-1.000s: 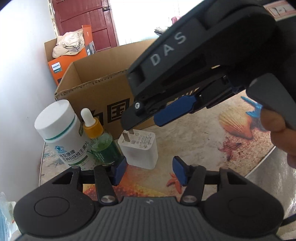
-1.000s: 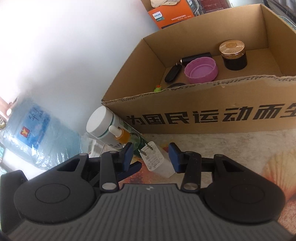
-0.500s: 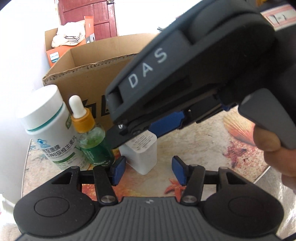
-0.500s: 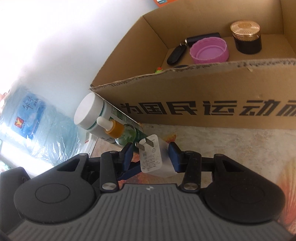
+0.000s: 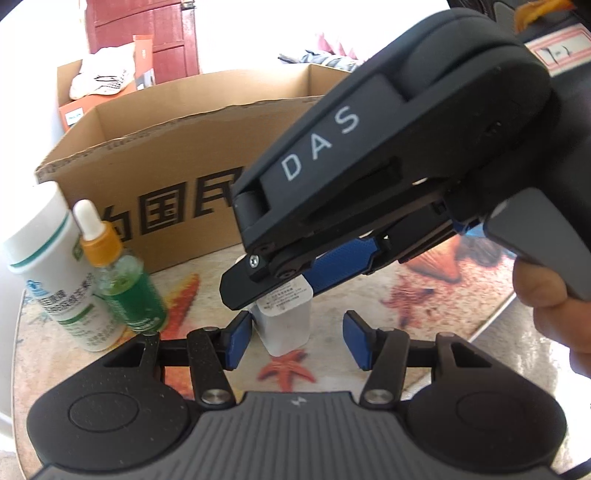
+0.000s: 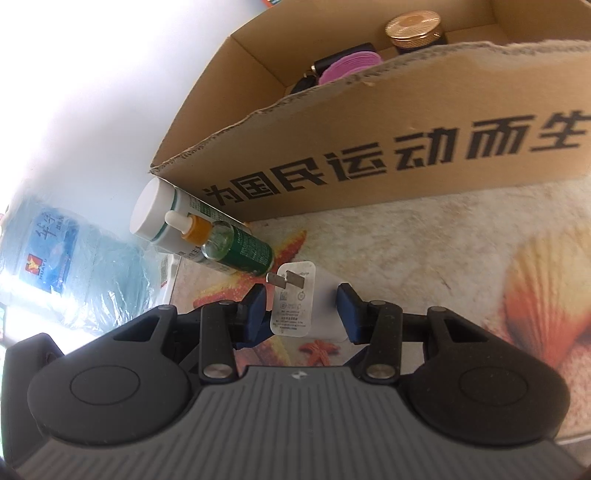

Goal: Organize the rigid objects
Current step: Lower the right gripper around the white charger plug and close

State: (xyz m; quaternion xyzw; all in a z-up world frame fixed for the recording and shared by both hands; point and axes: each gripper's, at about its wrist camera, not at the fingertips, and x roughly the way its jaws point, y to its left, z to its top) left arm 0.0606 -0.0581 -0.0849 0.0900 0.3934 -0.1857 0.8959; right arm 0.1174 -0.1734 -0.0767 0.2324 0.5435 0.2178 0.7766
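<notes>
While the right gripper [image 6: 302, 308] sits around the white charger [image 6: 295, 299] with its pads apart, the left gripper [image 5: 297, 341] hangs just behind with its pads spread too.

Can't honestly tell if the right one's pads touch the charger; there looks to be a gap on both sides, and in the left view its big black body covers the charger's whole top, prongs included. Charger stands on the seashell-print table [image 6: 461, 243], prongs up, just in front of the cardboard box [image 6: 406, 122]. Beside it to the left are a green dropper bottle [image 5: 125, 280] and a white pill bottle [image 5: 48, 266], nearly touching each other. Inside the box I only get peeks over the torn edge: a gold-lidded jar [image 6: 413, 31], a pink lid [image 6: 351, 64], something black that's mostly hidden. Blue water jug [image 6: 70, 266] at far left is blurry and cut off.
</notes>
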